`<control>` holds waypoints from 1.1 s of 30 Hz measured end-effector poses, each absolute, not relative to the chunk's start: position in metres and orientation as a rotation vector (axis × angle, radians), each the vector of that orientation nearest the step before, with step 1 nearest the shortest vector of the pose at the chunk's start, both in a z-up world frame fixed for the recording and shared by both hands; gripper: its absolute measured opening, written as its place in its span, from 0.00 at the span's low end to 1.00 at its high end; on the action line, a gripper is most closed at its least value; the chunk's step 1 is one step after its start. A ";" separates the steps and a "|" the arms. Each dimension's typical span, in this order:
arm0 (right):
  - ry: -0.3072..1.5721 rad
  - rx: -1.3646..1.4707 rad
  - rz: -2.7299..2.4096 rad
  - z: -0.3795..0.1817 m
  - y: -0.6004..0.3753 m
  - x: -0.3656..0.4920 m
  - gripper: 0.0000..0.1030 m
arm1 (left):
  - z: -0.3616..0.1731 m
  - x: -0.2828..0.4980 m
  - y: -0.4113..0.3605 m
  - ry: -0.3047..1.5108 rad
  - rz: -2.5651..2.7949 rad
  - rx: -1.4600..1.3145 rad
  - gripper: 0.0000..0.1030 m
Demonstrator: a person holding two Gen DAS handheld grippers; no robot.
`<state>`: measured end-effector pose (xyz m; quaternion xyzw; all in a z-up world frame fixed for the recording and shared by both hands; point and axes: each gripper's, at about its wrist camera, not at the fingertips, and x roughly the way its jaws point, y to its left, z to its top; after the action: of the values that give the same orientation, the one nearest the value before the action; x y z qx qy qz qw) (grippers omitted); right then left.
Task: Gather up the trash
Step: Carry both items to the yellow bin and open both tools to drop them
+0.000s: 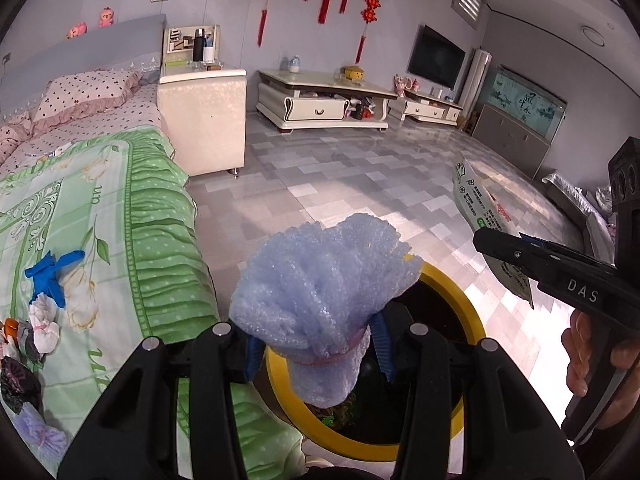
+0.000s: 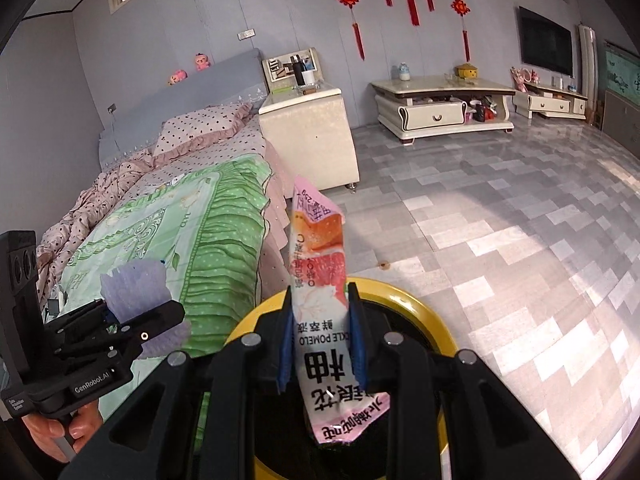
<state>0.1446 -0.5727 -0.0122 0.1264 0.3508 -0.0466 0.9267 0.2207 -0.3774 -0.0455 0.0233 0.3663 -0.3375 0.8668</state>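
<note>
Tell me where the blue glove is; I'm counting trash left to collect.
In the left wrist view, the blue glove lies at far left on the green bedspread, just above a crumpled white wad.

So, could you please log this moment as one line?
left gripper: shut on blue foam wad | right gripper: shut on snack wrapper | both above yellow-rimmed bin | nothing dropped yet

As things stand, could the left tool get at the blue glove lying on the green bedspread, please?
Probably not yet: the left tool is shut on the blue foam wad above the yellow-rimmed bin. The blue glove itself lies uncovered on the bedspread.
</note>
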 end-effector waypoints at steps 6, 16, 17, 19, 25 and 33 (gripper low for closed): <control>0.755 0.305 -0.108 -0.032 -0.587 0.144 0.22 | -0.074 0.221 -0.392 0.822 -0.753 0.056 0.43; 0.742 0.352 -0.148 -0.034 -0.604 0.132 0.36 | -0.078 0.216 -0.392 0.838 -0.788 0.045 0.59; 0.739 0.351 -0.154 -0.033 -0.605 0.132 0.39 | -0.077 0.216 -0.390 0.839 -0.786 0.040 0.61; 0.736 0.345 -0.169 -0.032 -0.606 0.130 0.40 | -0.075 0.215 -0.385 0.839 -0.782 0.029 0.68; 0.721 0.334 -0.191 -0.025 -0.602 0.123 0.49 | -0.066 0.214 -0.364 0.815 -0.738 -0.012 0.88; 0.676 0.307 -0.148 -0.007 -0.576 0.116 0.58 | -0.053 0.215 -0.322 0.764 -0.644 0.008 0.90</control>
<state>0.1163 -0.5764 -0.0074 0.1498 0.3298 -0.0724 0.9293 0.2147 -0.3219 -0.0527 0.0038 0.3662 -0.3087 0.8778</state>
